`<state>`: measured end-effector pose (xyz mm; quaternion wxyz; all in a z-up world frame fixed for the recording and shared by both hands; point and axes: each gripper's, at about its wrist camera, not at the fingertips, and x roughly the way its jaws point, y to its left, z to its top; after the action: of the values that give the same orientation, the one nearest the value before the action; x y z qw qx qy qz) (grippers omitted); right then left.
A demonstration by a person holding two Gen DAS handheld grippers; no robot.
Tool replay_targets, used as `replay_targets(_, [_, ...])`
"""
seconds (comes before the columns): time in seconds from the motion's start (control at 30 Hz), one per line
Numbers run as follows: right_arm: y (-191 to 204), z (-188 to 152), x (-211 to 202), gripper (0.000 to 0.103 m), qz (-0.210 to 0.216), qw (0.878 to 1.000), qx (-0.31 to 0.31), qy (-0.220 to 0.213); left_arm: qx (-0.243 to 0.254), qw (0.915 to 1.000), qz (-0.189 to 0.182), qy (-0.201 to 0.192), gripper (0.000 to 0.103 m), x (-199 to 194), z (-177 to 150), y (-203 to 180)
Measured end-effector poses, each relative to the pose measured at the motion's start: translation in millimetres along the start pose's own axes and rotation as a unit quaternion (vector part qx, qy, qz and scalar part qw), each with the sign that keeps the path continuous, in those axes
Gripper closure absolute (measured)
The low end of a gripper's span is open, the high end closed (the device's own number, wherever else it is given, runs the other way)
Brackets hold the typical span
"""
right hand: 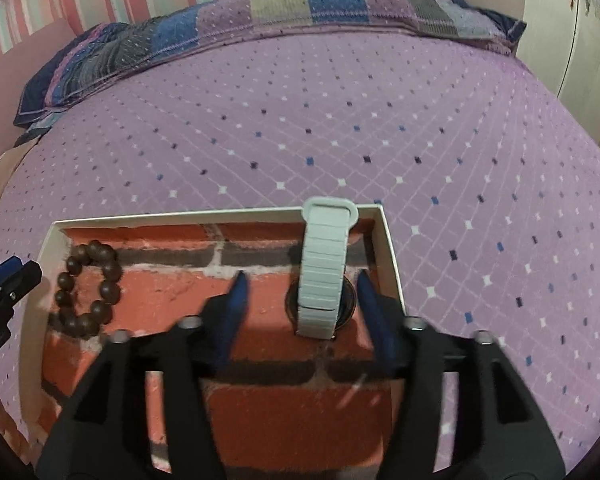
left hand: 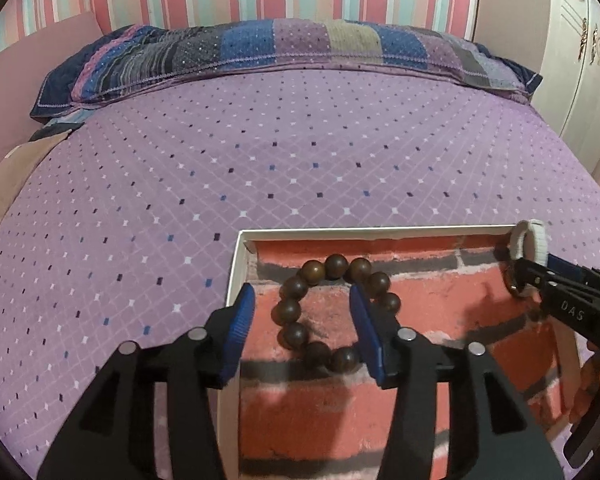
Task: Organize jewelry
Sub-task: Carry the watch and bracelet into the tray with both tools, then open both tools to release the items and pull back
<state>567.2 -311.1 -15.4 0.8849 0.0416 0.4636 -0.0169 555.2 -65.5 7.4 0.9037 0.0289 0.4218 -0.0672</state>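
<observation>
On the left, my left gripper (left hand: 302, 322) hangs open over the wooden bead bracelet (left hand: 334, 312), one blue finger on each side of the ring and neither pad touching a bead as far as I can tell; the bracelet lies flat at the left end of the shallow white box (left hand: 380, 233) with the brick-pattern lining, which sits on the purple bedspread (left hand: 260, 160). On the right, my right gripper (right hand: 300, 304) is also spread wide around the watch with the pale link band (right hand: 324, 272), which stands against the far right wall of the box, its dark face low between my fingers. I judge both pieces already sit in the box, and I see no other jewelry on the bed, so little seems left beyond backing off or tidying. My left view shows the watch only as a sliver beside the right gripper; my right view shows the whole band, and the bracelet as an irregular loop
</observation>
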Motion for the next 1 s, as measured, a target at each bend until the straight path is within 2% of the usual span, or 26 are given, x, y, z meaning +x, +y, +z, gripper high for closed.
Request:
replay_targets(0.07, [6.0, -1.8, -18.6, 0.025, 0.000, 1.000, -0.015, -0.012, -0.001, 1.0000, -0.005, -0.006, 0.039, -16.2, -3.2, 2.5])
replay_targets(0.13, [8.2, -7.3, -37.4, 0.013, -0.002, 1.000, -0.019, -0.025, -0.003, 0.9999, -0.011, -0.013, 0.034, -33.7, -9.0, 5.9])
replay_targets(0.2, [10.7, -18.5, -62.1, 0.005, -0.004, 0.999, -0.028, -0.041, -0.002, 0.9996, -0.018, -0.019, 0.033, -56.6, -19.7, 12.3])
replay_targets(0.33, [14.2, -46.9, -100.1, 0.005, -0.014, 0.997, -0.047, -0.054, -0.005, 0.9992, -0.025, -0.031, 0.019, -98.1, -44.4, 27.8])
replay_targets(0.5, [7.0, -90.8, -145.9, 0.005, -0.034, 0.997, -0.044, -0.062, 0.006, 0.9987, -0.027, -0.043, 0.019, -150.7, -79.0, 43.8])
replay_targets(0.63, [-4.2, -122.3, -180.2, 0.005, -0.031, 0.996, -0.030, -0.080, 0.002, 0.9983, -0.026, -0.053, 0.019, -193.7, -111.5, 59.9])
replay_targets(0.73, [-12.5, -144.0, -204.4, 0.005, -0.031, 0.995, -0.016, -0.088, -0.013, 0.9976, -0.021, -0.065, 0.006, -220.9, -133.8, 73.7])
replay_targets(0.9, [-26.5, -181.4, -239.6, 0.005, 0.002, 0.995, 0.007, -0.099, -0.024, 0.9952, 0.007, -0.094, 0.006, -263.8, -170.4, 91.0])
replay_targets(1.0, [-35.4, -203.1, -258.4, 0.005, 0.012, 0.994, 0.021, -0.110, -0.021, 0.9949, 0.008, -0.099, 0.006, -282.4, -191.5, 93.1])
